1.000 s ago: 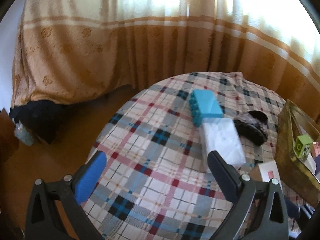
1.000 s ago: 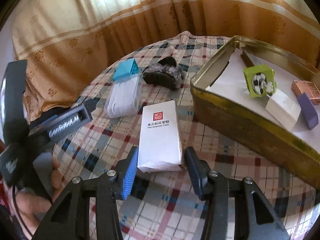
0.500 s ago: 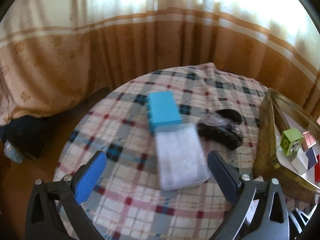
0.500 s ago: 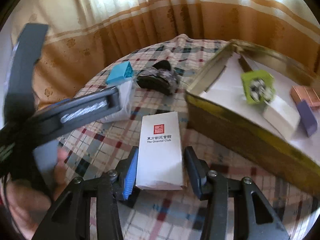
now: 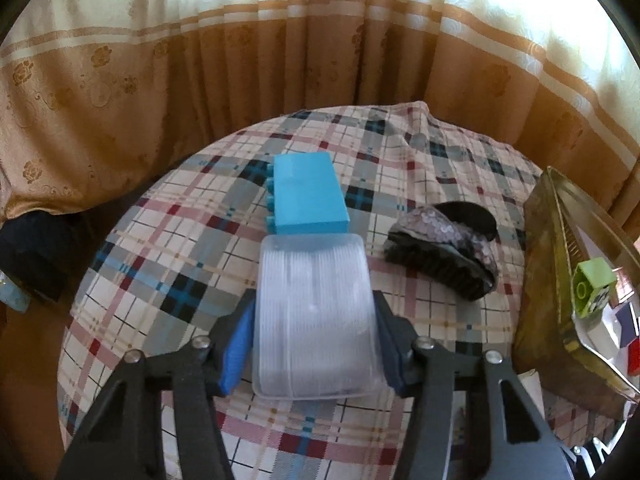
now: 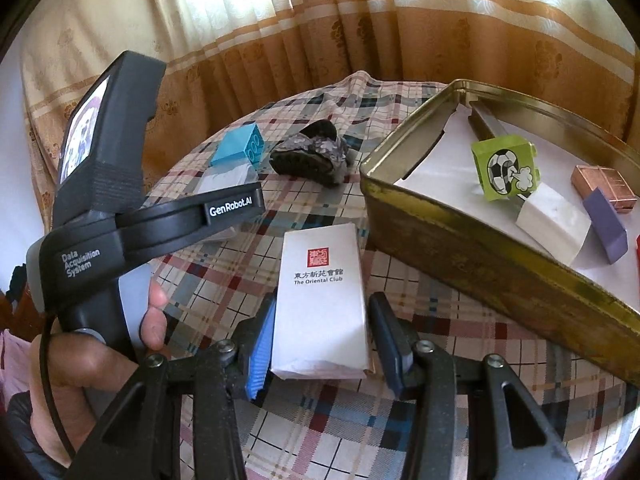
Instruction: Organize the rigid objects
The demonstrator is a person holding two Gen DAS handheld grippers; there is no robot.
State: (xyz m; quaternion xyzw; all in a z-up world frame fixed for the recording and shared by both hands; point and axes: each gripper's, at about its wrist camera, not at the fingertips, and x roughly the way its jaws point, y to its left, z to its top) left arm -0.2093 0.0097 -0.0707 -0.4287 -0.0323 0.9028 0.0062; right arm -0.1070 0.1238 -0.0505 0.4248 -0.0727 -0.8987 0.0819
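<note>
Boxes are the business here, two of them, and each sits between the fingers of its own tool on the round desk with its plaid cloth. Taking the brass-coloured tin as the landmark: the clear plastic box lies well to the left of the tin, and the white paper box lies just beside the tin's near wall.

The left tool has just been closing, and its pads now sit against the long sides of the clear plastic box, which looks clamped (the right pad is partly hidden by the box edge). That box runs lengthways straight away from the tool, its far end touching a blue toy brick. It is ribbed, translucent, round-cornered and probably slick.

The right tool straddles the white paper box with its jaws narrowed; the blue pad touches the left side, while a slim gap seems to remain on the right, so I cannot tell whether it grips. This box also points away from its tool, matte and sharp-edged.

A dark lumpy thing lies between the boxes and the tin's far corner. Inside the tin lie small hard blocks, among them a green cube.
</note>
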